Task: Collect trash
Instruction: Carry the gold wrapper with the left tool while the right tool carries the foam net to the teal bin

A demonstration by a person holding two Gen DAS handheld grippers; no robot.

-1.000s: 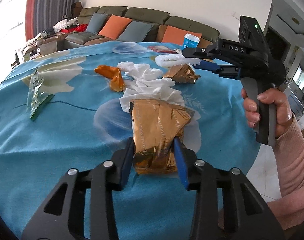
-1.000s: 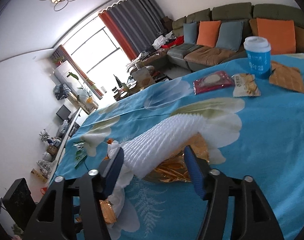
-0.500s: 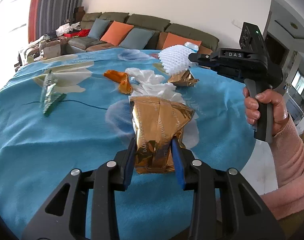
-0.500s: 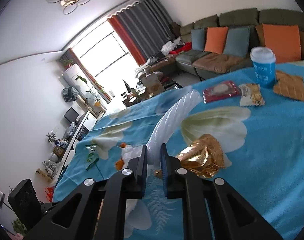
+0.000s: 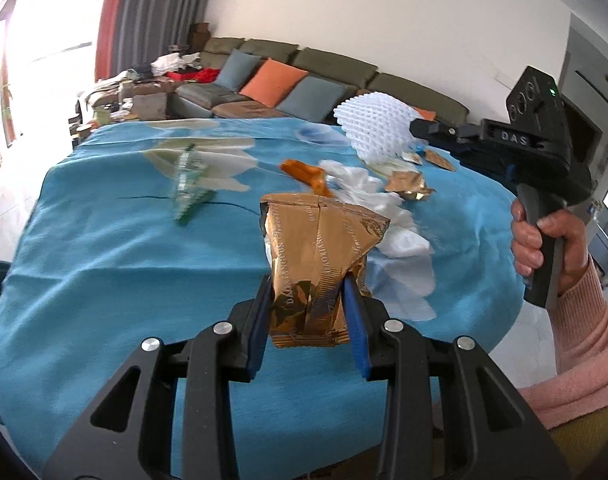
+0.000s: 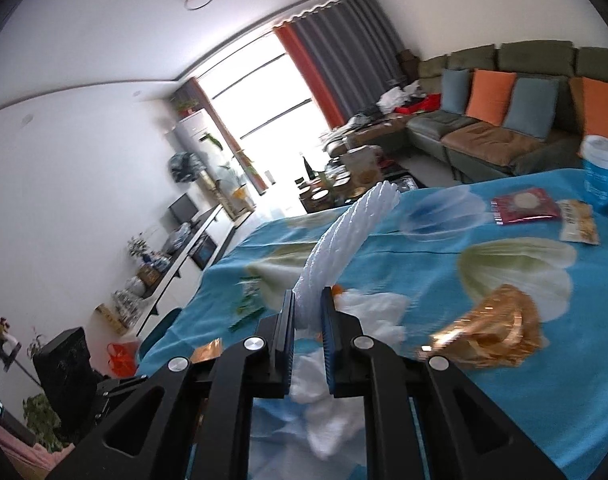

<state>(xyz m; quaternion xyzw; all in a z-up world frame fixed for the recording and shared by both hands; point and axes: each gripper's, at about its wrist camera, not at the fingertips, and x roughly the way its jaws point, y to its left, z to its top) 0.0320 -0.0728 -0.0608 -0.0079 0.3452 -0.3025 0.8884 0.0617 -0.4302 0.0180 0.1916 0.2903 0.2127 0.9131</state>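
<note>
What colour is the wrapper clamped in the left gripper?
Shiny gold-bronze with faint printed lettering; the gold wrapper shows best in the left wrist view, pinched by the left gripper.

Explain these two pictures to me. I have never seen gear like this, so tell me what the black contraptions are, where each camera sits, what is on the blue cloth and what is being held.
There is no robot here. A person holds a black two-finger clamp in each hand, and a wide-angle camera on each clamp looks forward along its fingers.

One picture comes from the left gripper. It is closed on a gold foil wrapper, lifted above the blue tablecloth. At the right edge you see the person's right hand holding the other clamp.

The other picture comes from the right gripper, closed on a white foam net sleeve.

On the cloth lie crumpled white tissues, an orange wrapper, a green wrapper, a crumpled gold wrapper, a red packet, a snack packet and a blue cup.
</note>
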